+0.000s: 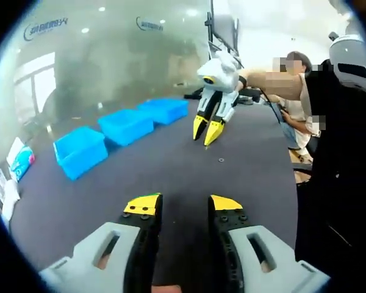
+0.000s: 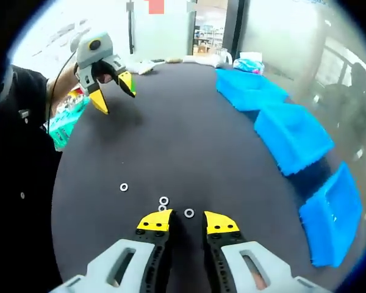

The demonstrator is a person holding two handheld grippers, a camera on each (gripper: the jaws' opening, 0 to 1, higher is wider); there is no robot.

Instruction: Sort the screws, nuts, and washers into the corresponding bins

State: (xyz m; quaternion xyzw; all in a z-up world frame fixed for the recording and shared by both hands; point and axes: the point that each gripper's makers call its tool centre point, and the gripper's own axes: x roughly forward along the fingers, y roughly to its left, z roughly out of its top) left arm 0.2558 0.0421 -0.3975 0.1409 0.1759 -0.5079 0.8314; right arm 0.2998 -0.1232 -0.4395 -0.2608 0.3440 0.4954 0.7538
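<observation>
Right gripper [image 2: 186, 222]: its jaws stand a little apart with nothing between them, low over the dark table [image 2: 171, 152], tips just behind a small cluster of washers [image 2: 163, 201].
Left gripper [image 1: 182, 206]: jaws parted wider, empty, held over bare tabletop and well apart from the parts.
Washers: three lie close together at the right gripper's tips, one of them [image 2: 189, 213] between the jaw tips; a fourth washer [image 2: 124, 187] sits apart, to the left in the right gripper view.
Bins: three blue bins [image 2: 293, 137] stand in a row along the table's far edge, seen on the right in the right gripper view.
Step in hand: likely picking one washer.
Doing it well: single out one ring, bring both tips down flat to the table, and close slowly so the thin washer does not skid or snap away.
</observation>
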